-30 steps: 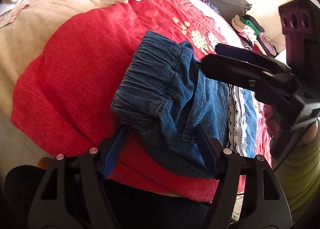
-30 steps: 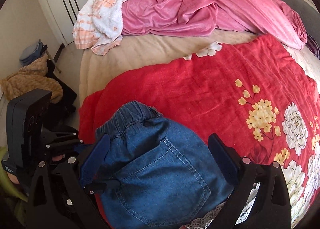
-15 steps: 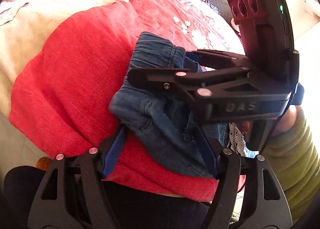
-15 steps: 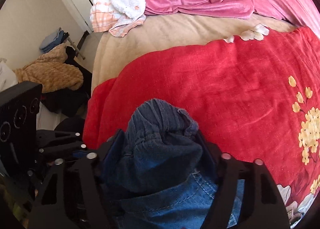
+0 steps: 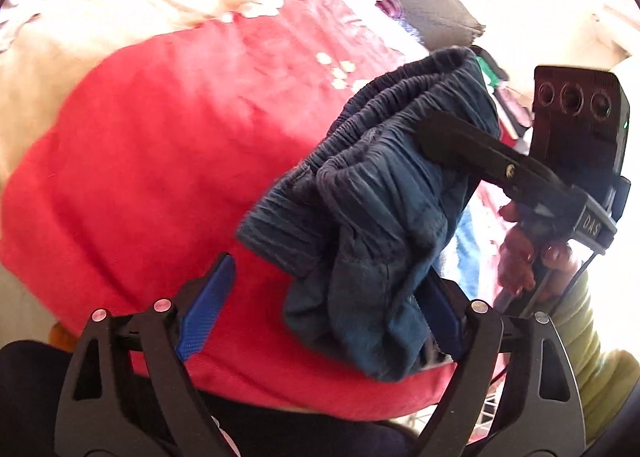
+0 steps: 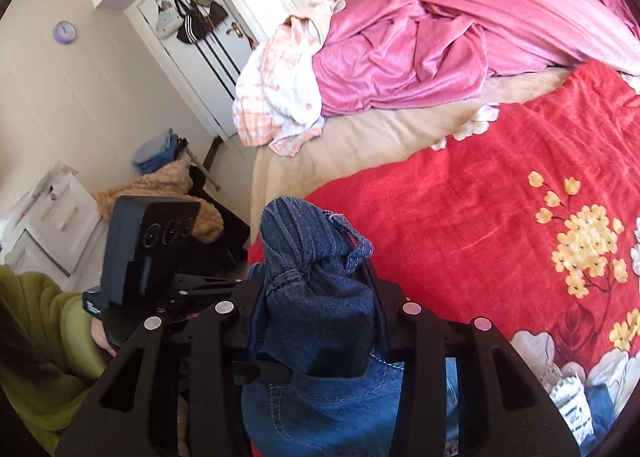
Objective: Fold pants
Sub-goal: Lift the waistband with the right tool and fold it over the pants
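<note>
The pants are blue denim, matt and slightly rough, with a gathered elastic waistband and pale stitching. The red blanket is a coarse woven cloth, matt, printed with yellow and white flowers. The pink cover is a soft cloth with a velvety sheen. Both the left gripper and the right gripper are matt black plastic with shiny metal rivets; blue ribbed pads line the left one's jaws.

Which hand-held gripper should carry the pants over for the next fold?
Right hand-held gripper: it is clamped on the bunched waistband of the pants. The left hand-held gripper is open, gripping nothing.
</note>
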A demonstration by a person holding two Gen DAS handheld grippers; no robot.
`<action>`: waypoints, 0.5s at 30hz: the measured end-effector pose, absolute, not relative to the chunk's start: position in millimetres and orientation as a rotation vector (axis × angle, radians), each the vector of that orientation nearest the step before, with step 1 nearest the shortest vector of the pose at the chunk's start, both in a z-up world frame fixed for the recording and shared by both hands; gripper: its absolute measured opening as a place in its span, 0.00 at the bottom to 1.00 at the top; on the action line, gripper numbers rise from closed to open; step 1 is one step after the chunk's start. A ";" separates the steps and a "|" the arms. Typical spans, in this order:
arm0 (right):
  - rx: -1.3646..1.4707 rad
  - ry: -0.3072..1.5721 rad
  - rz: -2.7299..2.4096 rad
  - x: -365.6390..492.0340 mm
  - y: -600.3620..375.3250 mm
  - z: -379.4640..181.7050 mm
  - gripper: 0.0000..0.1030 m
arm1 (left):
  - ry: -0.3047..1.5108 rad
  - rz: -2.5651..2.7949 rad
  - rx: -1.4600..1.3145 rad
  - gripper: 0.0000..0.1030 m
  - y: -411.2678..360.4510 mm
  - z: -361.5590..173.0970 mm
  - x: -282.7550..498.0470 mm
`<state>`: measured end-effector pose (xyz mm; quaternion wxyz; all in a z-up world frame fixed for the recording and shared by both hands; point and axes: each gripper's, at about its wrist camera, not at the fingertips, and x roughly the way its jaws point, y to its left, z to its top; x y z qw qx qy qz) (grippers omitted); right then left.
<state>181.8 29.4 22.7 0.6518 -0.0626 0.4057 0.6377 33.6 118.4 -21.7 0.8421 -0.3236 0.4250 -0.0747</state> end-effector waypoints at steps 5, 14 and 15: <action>-0.111 0.888 1.435 184.8 2.6 35.1 0.38 | 0.878 -0.294 -0.705 0.69 92.9 -10.7 48.1; -0.057 0.844 1.389 196.4 -50.2 39.8 0.40 | 0.890 -0.317 -0.602 0.56 46.0 9.4 52.4; -0.048 0.844 1.380 198.3 -56.0 38.7 0.40 | 0.892 -0.317 -0.589 0.56 41.7 11.2 52.9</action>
